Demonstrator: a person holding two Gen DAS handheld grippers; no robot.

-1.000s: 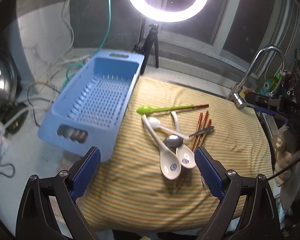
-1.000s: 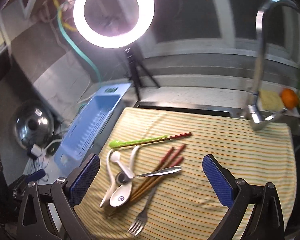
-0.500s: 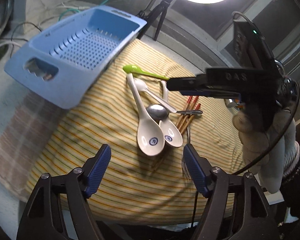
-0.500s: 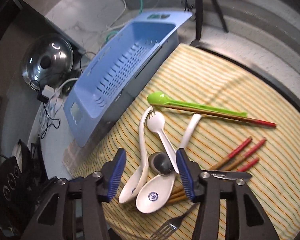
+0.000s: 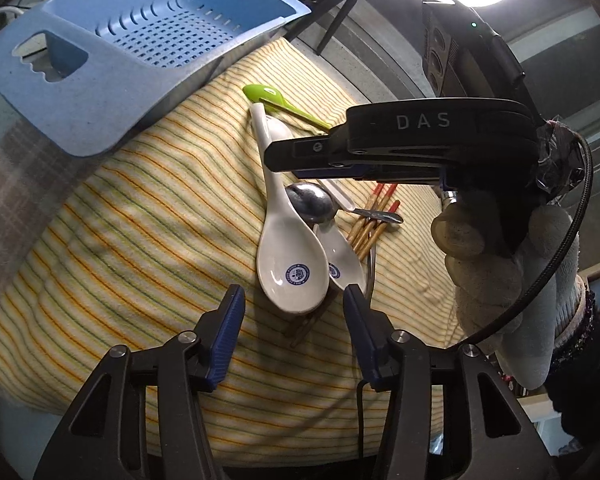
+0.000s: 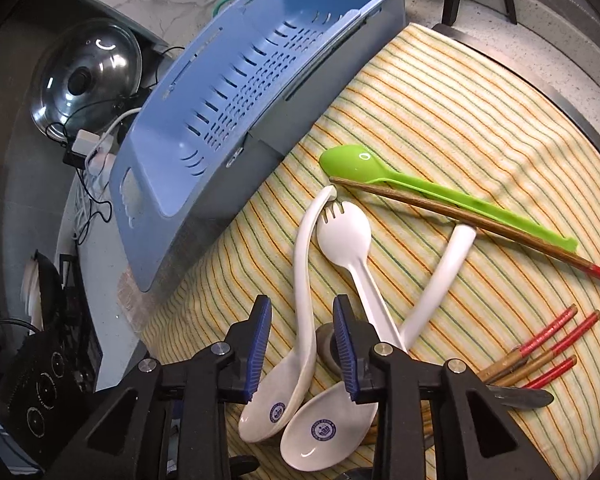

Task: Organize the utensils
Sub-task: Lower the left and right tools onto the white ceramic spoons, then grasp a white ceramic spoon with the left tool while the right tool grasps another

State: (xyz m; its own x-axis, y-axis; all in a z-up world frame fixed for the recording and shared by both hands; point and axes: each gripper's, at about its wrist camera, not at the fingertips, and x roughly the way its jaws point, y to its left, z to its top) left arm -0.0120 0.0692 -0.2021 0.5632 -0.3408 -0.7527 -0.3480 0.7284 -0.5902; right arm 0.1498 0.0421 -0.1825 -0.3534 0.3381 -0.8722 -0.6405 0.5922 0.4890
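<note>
The blue drain basket [image 6: 236,92] sits at the left edge of the striped cloth [image 5: 140,216], partly off it. The left gripper [image 5: 294,312] tilts down over the cloth's near edge, its jaws half-wide and just closing, straddling the bowls of two white ceramic spoons [image 5: 288,252] without touching them. To its right the right gripper [image 6: 302,334], held in a gloved hand [image 5: 496,264], points steeply down; its jaws have just been narrowing around one ceramic spoon's handle [image 6: 306,264], pads not yet pressing. On the cloth's middle lie one white spork [image 6: 346,232], one green spoon [image 6: 352,164], one metal spoon [image 5: 310,202], one fork, barely seen, and four red-tipped chopsticks [image 6: 556,344].
</note>
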